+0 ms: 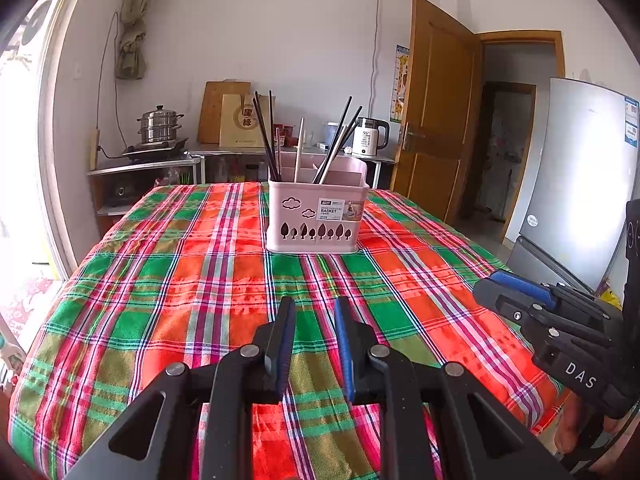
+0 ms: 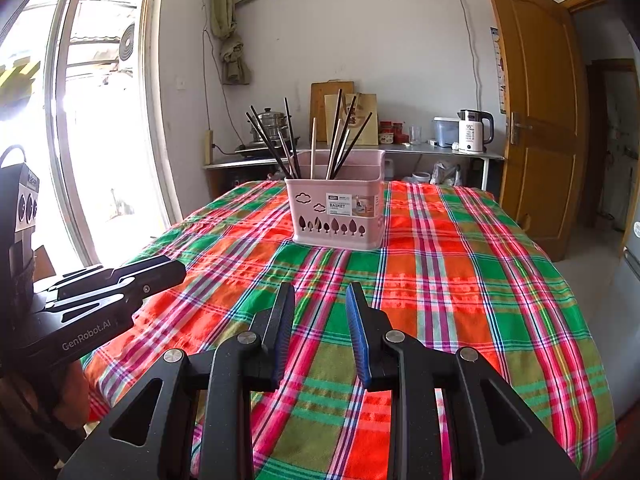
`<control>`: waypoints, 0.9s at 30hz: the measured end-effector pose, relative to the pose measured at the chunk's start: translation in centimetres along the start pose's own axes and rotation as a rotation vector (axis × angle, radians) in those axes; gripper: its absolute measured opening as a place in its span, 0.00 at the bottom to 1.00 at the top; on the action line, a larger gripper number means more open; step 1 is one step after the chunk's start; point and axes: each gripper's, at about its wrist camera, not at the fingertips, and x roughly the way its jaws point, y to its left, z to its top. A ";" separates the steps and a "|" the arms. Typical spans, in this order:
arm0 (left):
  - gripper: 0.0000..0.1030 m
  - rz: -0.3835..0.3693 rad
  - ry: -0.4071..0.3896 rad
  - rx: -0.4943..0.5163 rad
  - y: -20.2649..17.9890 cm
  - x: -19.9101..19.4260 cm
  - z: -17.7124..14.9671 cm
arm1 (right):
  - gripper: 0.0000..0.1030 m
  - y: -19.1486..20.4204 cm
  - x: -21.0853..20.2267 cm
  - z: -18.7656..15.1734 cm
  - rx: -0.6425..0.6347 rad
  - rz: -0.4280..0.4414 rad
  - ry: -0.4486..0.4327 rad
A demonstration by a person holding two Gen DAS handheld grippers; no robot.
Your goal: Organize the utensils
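Left wrist view looks along the left gripper [image 1: 315, 308], which hangs above the near part of a table covered with a plaid cloth [image 1: 180, 280]. Its jaws stand a little apart, blue pads facing each other, and nothing lies between them. At the right edge of this view the right gripper [image 1: 490, 284] juts in from the side over the cloth; its opening cannot be judged from here.

A pink basket [image 1: 316, 216] stands upright near the far middle of the table, with cloud and tree cutouts and a white label on its near wall. Chopsticks [image 1: 266, 136] stick up out of it: a dark bunch leans left in its left part, one pale stick stands near the middle, and a mixed dark and pale bunch leans right. Which compartment each bunch sits in cannot be told.

In the right wrist view the right gripper [image 2: 320, 300] is also parted by a small gap and holds nothing. The basket [image 2: 340, 216] lies far ahead, well apart from the fingertips, with the chopsticks [image 2: 276, 144] fanned above its rim. The left gripper [image 2: 168, 268] shows at the left, over the table's left edge.

Behind the table a steel pot [image 1: 160, 124] and a white kettle [image 1: 370, 138] sit on a counter, and a wooden door [image 1: 436, 108] stands open on the right beside a fridge [image 1: 580, 176].
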 end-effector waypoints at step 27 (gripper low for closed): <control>0.19 0.011 -0.006 0.015 -0.3 -0.3 -0.2 | 0.26 0.0 -0.1 0.2 -0.005 0.002 0.003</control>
